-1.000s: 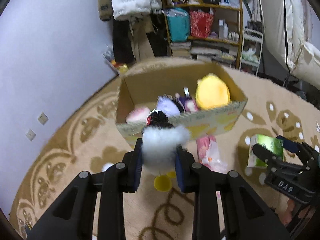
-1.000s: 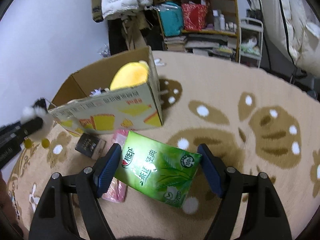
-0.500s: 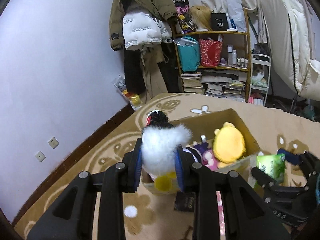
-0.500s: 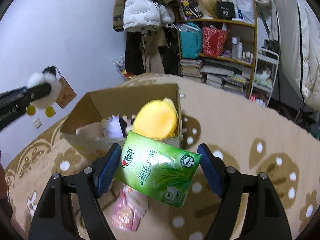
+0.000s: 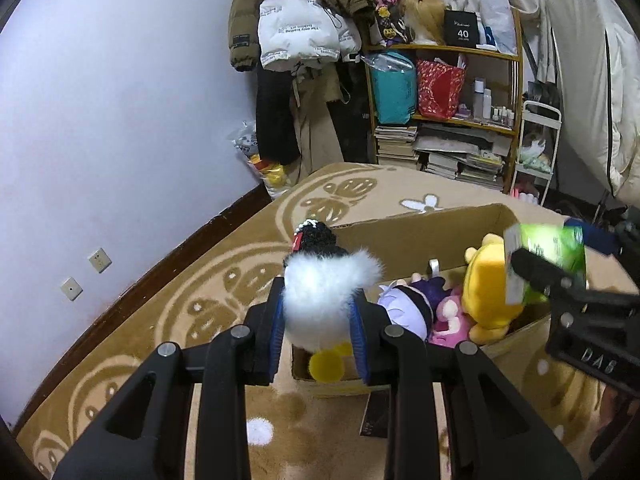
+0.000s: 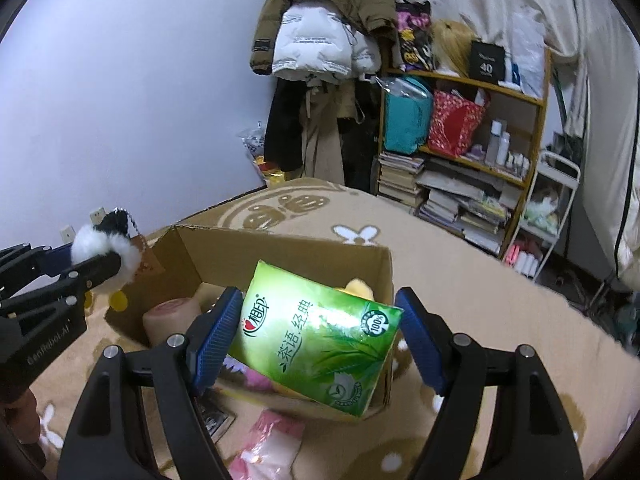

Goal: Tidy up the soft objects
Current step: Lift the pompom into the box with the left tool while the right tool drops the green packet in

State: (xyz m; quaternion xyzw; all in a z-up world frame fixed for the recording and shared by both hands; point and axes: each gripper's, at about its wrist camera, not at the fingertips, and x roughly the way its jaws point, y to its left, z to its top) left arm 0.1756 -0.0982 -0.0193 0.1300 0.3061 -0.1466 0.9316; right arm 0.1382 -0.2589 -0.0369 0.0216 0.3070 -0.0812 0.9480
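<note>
My left gripper is shut on a fluffy white plush toy with a black knit cap and yellow feet, held above the near left corner of an open cardboard box. It also shows in the right wrist view. My right gripper is shut on a green tissue pack, held over the box; the pack shows in the left wrist view. Inside the box lie a yellow plush, a purple-and-white plush and a pink plush.
The box stands on a brown patterned carpet. A pink packet and a small dark box lie on the carpet in front of it. A wooden shelf and hanging coats stand at the back wall.
Both grippers have risen and moved toward the box with their loads. The tissue pack now hangs over the box's inside, and the white plush is over its near corner.
</note>
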